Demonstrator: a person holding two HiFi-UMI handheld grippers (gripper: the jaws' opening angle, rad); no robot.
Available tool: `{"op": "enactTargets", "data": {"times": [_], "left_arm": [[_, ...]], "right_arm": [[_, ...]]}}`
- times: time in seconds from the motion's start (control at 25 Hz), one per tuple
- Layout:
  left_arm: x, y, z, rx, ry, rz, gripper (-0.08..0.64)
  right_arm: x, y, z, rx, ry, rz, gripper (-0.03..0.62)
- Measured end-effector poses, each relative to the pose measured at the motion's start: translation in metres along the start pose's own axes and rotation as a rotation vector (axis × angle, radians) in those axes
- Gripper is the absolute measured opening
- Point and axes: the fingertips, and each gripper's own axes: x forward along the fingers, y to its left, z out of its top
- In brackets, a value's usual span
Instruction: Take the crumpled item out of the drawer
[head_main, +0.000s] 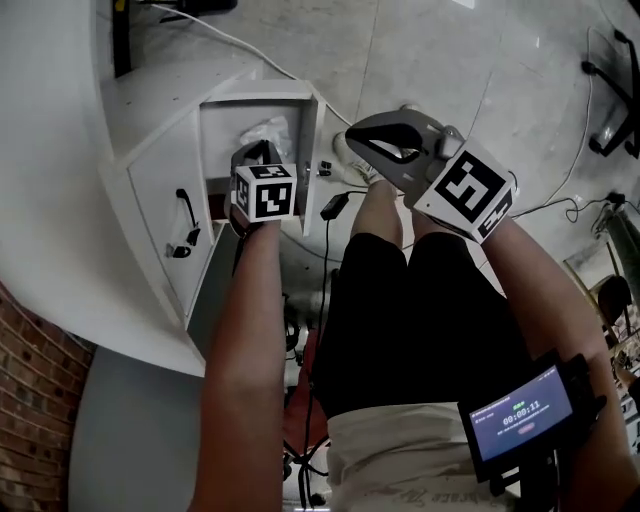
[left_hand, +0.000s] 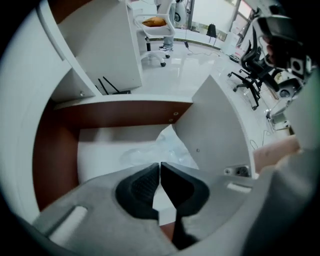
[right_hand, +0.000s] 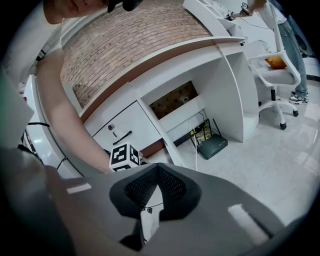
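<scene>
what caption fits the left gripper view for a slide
left hand-held gripper pinched shut on the crumpled clear item in the open white drawer

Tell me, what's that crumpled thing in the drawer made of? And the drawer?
Crumpled thing: probably thin plastic film, see-through and glossy, sharply creased. Drawer: looks like smooth white board inside, with matte reddish-brown, wood-look walls.

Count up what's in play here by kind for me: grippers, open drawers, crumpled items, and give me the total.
grippers: 2, left gripper and right gripper
open drawer: 1
crumpled item: 1
total: 4
</scene>
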Motion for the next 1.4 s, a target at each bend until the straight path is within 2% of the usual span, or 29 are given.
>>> {"op": "enactTargets", "data": {"times": [0.2, 0.44, 0.6, 0.76, 1.04, 1.4], "left_arm": [[-0.05, -0.005, 0.015, -0.073, -0.057, 0.013, 0.015], [-0.075, -0.017, 0.009, -0.16, -0.12, 0.011, 0.015], [-0.088, -0.031, -0.002, -0.227, -0.148, 0.003, 0.015], [-0.097, -0.022, -0.008, -0.295, -0.186, 0.043, 0.015], [-0.109, -0.034, -0.017, -0.455, -0.28, 0.047, 0.015], [-0.153, -0.044, -0.023, -0.585, -0.402, 0.077, 0.015]], "right_arm": [[-0.02, 0.022, 0.027, -0.03, -0.009, 0.014, 0.008], [-0.024, 0.032, 0.016, -0.037, 0.029, 0.032, 0.008], [-0.026, 0.036, 0.01, -0.073, 0.074, 0.052, 0.008], [-0.014, 0.038, 0.016, -0.129, 0.083, 0.077, 0.008], [-0.011, 0.047, 0.015, -0.188, 0.136, 0.119, 0.008], [-0.015, 0.064, 0.004, -0.241, 0.184, 0.159, 0.008]]}}
